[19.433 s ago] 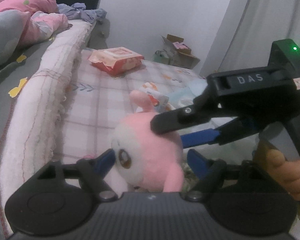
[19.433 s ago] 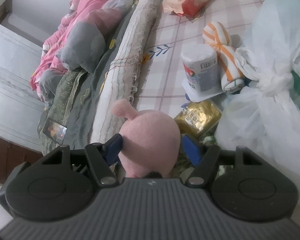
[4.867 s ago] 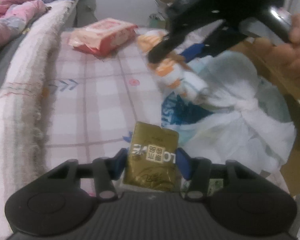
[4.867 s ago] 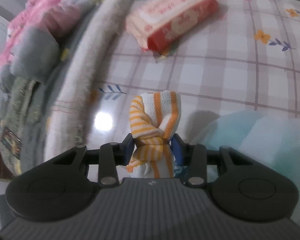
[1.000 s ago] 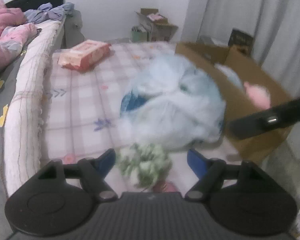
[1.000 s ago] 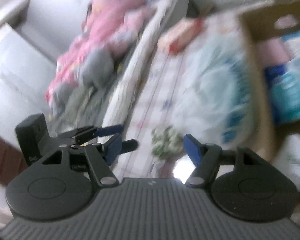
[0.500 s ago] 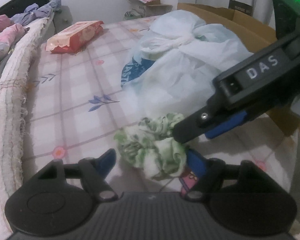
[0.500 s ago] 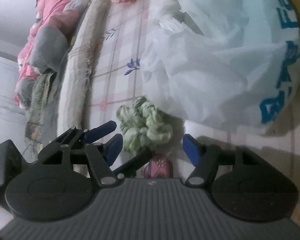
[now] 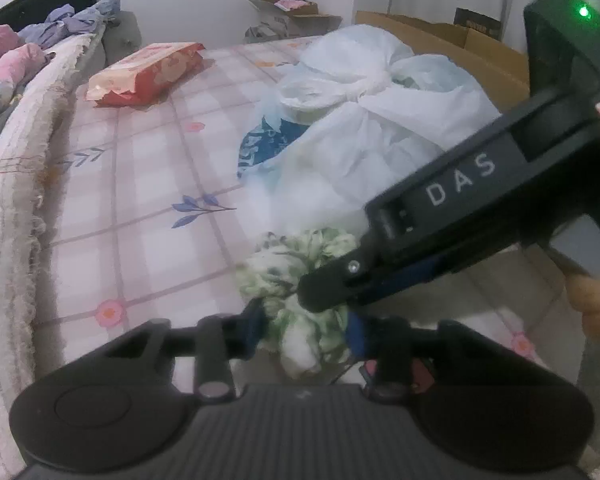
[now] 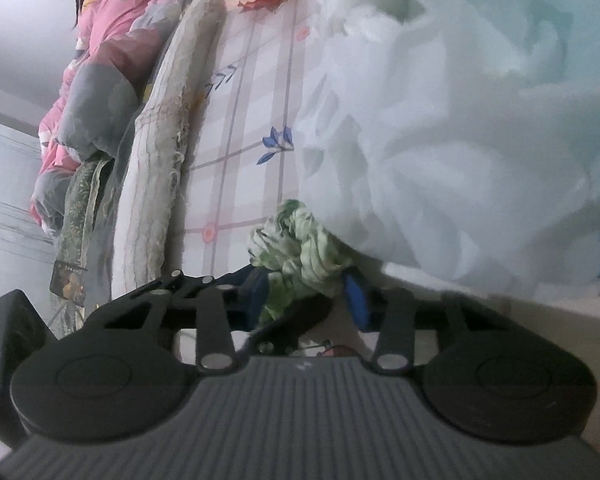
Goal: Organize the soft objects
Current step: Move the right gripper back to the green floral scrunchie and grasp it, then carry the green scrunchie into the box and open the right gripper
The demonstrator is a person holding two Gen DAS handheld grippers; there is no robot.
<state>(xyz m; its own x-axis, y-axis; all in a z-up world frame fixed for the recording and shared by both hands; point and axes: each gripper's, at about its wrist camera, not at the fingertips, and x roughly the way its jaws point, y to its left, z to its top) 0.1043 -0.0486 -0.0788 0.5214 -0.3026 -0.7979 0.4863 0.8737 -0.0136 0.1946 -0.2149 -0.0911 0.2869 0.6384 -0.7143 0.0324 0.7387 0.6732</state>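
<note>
Green-and-white crumpled cloth lies on the checked bed sheet at the near foot of the big white plastic bag, touching the bag's lower edge, and it is the thing in hand at this moment. Both tools crowd onto it: the left gripper has its blue-padded jaws drawn in against the cloth's two sides, so it looks clamped on the bundle, while the right gripper reaches in from the bag side with its jaws also brought close around the same cloth, though whether they truly pinch it or only bracket it I cannot tell for certain; I judge them closed on it. The cloth rests on the sheet, not yet lifted. Behind the bag stands a brown cardboard box, likely where the soft things are meant to go, but its inside is hidden from both views, so what has been put away cannot be read here. As for what remains, this cloth has yet to travel past the bag to the box, the bag itself sits out on the sheet, and a red packet lies well beyond the bag toward the rolled blanket edge.
</note>
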